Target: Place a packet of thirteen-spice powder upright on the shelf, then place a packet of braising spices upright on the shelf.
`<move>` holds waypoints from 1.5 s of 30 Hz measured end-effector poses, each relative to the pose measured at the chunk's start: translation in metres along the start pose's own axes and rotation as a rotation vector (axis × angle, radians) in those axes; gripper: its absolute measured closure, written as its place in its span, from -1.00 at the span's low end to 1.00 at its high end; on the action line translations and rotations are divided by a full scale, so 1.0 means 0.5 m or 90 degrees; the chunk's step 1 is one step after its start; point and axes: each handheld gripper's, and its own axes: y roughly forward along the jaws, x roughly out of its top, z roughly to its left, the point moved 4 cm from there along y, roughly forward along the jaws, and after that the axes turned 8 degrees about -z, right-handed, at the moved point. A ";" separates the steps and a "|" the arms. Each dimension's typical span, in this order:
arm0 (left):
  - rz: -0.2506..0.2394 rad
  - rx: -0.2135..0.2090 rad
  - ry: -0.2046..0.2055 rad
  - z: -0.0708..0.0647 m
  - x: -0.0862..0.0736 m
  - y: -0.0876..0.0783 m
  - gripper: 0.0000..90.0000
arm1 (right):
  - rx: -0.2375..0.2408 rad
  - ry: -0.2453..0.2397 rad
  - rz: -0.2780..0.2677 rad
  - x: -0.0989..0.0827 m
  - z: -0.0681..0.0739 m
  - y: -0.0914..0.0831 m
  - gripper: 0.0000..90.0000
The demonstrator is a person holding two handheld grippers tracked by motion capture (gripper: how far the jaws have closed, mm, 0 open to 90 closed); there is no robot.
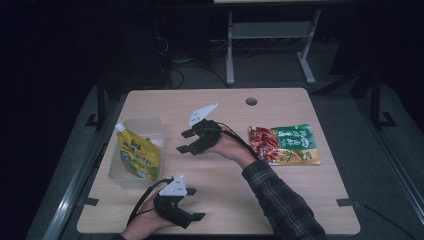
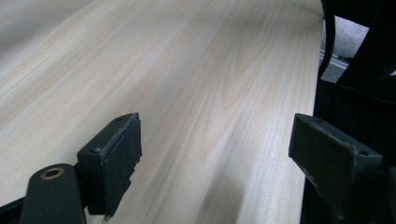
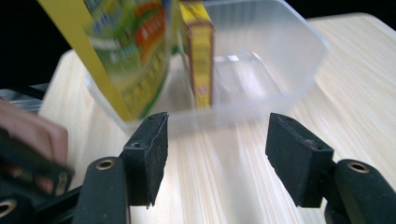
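Tabletop (image 1: 225, 200) – light wood grain, with a round hole (image 1: 251, 101) near its far edge. It carried everything noted below.

Clear plastic container (image 1: 150, 127) sat toward the left side of the tabletop. A yellow-green pouch (image 1: 137, 155) stood in it, leaning over the near rim, its white cap at the top. In the right gripper view the same container (image 3: 280, 60) appeared straight ahead of the jaws, with the pouch (image 3: 130, 51) at its left wall and a narrow yellow box (image 3: 201, 56) standing upright just beside it; the remaining floor of the container was bare.

Flat snack packet (image 1: 285, 145), red at its left part and green at its right, lay on the right side of the tabletop, well apart from the container.

Right tool (image 1: 186, 141) hovered over the middle of the tabletop between container and packet, pointed toward the container. Jaws spread, nothing between them – the right gripper view (image 3: 215, 154) showed only wood and the container wall in the gap. The view was motion-blurred. A plaid sleeve (image 1: 285, 205) led up to that hand.

Left tool (image 1: 196, 204) lay low at the near edge of the tabletop, pointing right. The left gripper view (image 2: 215, 154) showed its jaws wide apart over bare wood, holding nothing.
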 end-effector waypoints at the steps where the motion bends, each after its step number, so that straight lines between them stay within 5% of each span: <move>1: -0.001 0.001 -0.008 -0.001 0.000 0.000 -0.63 | -0.012 0.000 0.005 -0.009 -0.004 -0.009 -0.15; 13: 0.005 0.006 -0.008 0.003 0.000 0.004 -0.63 | -0.200 0.105 0.049 -0.134 -0.083 -0.134 -0.02; 16: 0.006 0.007 -0.003 0.004 0.000 0.003 -0.63 | -0.266 0.124 0.069 -0.163 -0.110 -0.169 0.20; 23: 0.008 0.009 0.002 0.004 0.000 0.005 -0.63 | -0.437 0.223 0.028 -0.242 -0.195 -0.282 0.90; 29: 0.008 0.008 0.002 0.004 0.000 0.005 -0.63 | -0.535 0.273 0.027 -0.307 -0.248 -0.345 1.00; 36: 0.003 0.007 -0.002 0.005 0.000 0.003 -0.63 | -0.570 0.280 0.036 -0.351 -0.277 -0.360 0.99; 45: 0.007 0.010 -0.002 0.006 -0.002 0.002 -0.62 | -0.548 0.277 0.035 -0.389 -0.273 -0.344 1.00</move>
